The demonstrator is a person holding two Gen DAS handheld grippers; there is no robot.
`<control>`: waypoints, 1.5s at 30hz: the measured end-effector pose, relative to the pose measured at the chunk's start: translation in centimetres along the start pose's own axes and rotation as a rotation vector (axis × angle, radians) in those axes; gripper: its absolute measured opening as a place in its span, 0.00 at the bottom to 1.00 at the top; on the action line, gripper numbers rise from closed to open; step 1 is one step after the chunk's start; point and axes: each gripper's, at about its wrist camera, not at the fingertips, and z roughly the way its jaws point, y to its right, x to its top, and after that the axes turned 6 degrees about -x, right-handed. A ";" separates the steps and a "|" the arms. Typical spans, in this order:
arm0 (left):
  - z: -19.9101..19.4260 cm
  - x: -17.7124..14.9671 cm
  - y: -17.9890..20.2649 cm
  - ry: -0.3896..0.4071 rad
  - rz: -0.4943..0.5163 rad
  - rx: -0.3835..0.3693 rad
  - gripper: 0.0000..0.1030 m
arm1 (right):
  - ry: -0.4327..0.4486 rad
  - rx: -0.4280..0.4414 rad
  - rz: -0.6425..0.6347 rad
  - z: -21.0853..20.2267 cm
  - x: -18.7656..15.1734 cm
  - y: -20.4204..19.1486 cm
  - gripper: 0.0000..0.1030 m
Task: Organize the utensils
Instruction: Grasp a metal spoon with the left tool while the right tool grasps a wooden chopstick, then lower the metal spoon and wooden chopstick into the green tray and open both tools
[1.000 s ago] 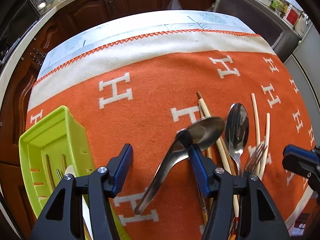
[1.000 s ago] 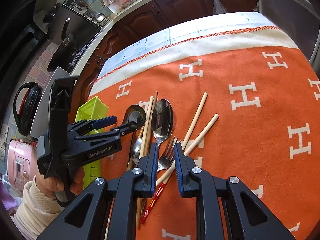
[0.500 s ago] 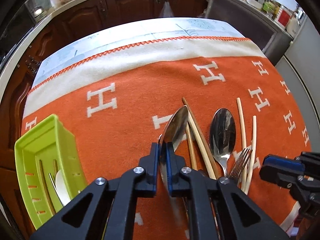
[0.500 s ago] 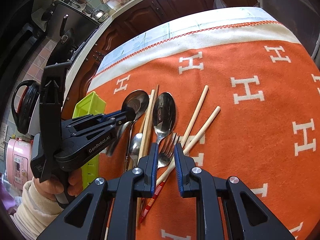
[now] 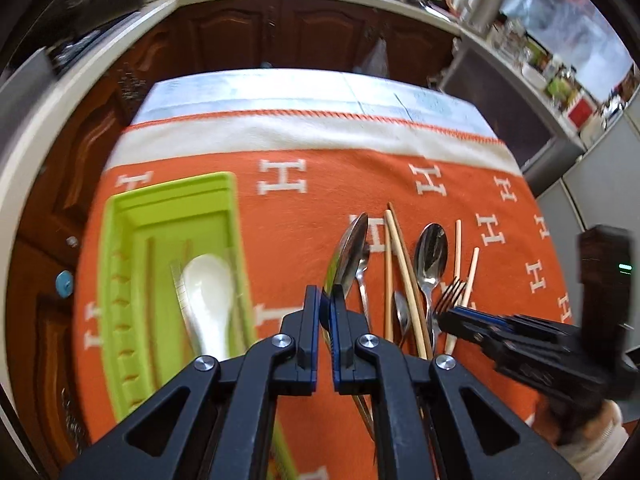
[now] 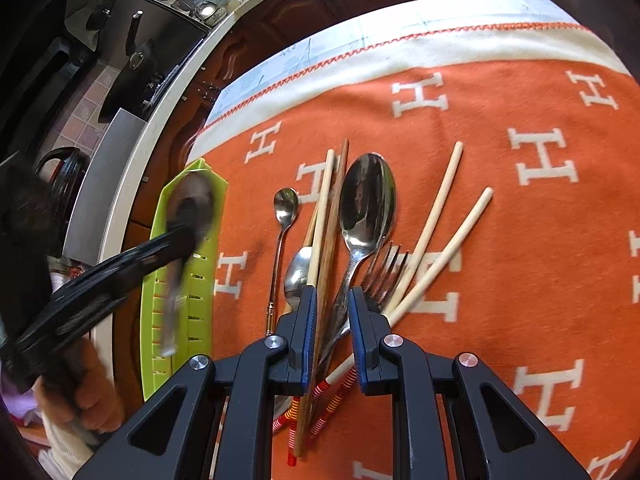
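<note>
My left gripper (image 5: 327, 302) is shut on a large steel spoon (image 5: 347, 254), held edge-on above the cloth; in the right wrist view it (image 6: 191, 208) hangs blurred over the green tray (image 6: 198, 280). The green slotted tray (image 5: 132, 264) holds a white ceramic spoon (image 5: 208, 292). On the orange cloth lie a big spoon (image 6: 366, 200), a small teaspoon (image 6: 285, 206), a fork (image 6: 386, 266) and several chopsticks (image 6: 436, 216). My right gripper (image 6: 330, 308) hovers low over this pile, jaws narrowly apart, holding nothing.
The orange H-patterned cloth (image 6: 520, 240) covers the table, with a white border at the far edge. Dark wooden cabinets (image 5: 280, 36) and a counter stand beyond. The tray sits near the table's left edge.
My left gripper closed on the large spoon, lifted it and carried it left toward the green tray. The right gripper stayed over the pile.
</note>
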 end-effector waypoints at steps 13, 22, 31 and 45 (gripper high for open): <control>-6.3 -4.1 -6.2 0.067 -0.143 0.047 0.02 | -0.015 -0.060 -0.024 3.2 0.2 -2.4 0.25; -6.5 -5.7 -8.4 0.067 -0.196 0.059 0.02 | 0.020 -0.075 -0.016 2.2 -0.3 -2.8 0.07; -6.4 -7.1 -9.9 0.053 -0.209 0.109 0.03 | 0.057 -0.015 -0.029 -2.6 -1.0 -5.2 0.06; -8.6 -8.8 -10.7 0.111 -0.199 0.209 0.36 | -0.033 0.042 -0.189 -2.4 -3.6 -16.8 0.07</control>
